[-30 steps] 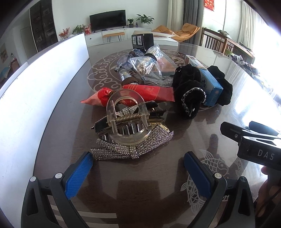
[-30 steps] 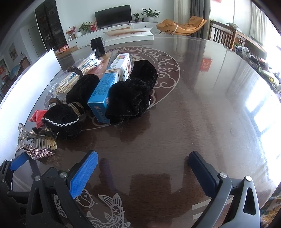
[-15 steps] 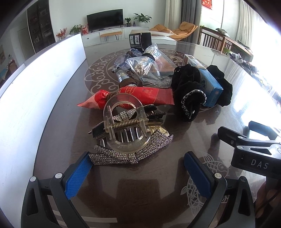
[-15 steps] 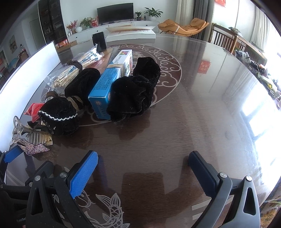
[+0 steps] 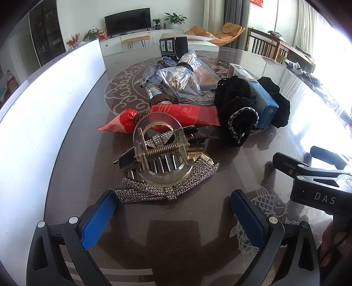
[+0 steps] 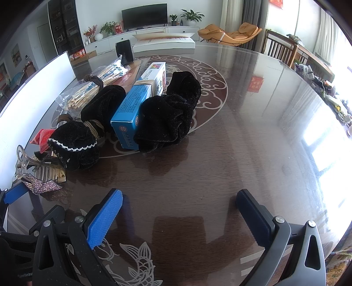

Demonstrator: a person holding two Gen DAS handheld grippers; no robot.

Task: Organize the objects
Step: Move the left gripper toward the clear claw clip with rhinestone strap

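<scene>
A glossy dark worktop (image 6: 253,136) reflects bright window light. Beyond it stand a television (image 6: 144,15) on a white cabinet (image 6: 154,33), potted plants (image 6: 191,15) and an orange lounge chair (image 6: 231,34).

The worktop (image 6: 253,136) is dark brown with pale cloud scrolls and fish drawings. The box (image 6: 134,105) is blue and white, the scrunchies (image 6: 169,114) are black, one (image 5: 239,123) with a white edge. The packet (image 5: 184,114) is red, the claw clip (image 5: 160,154) is clear, the bow (image 5: 167,187) is silver glitter.

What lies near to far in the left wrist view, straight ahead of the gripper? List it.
Left gripper → rhinestone bow clip → clear claw clip → red packet → bagged chopsticks → black box.
</scene>
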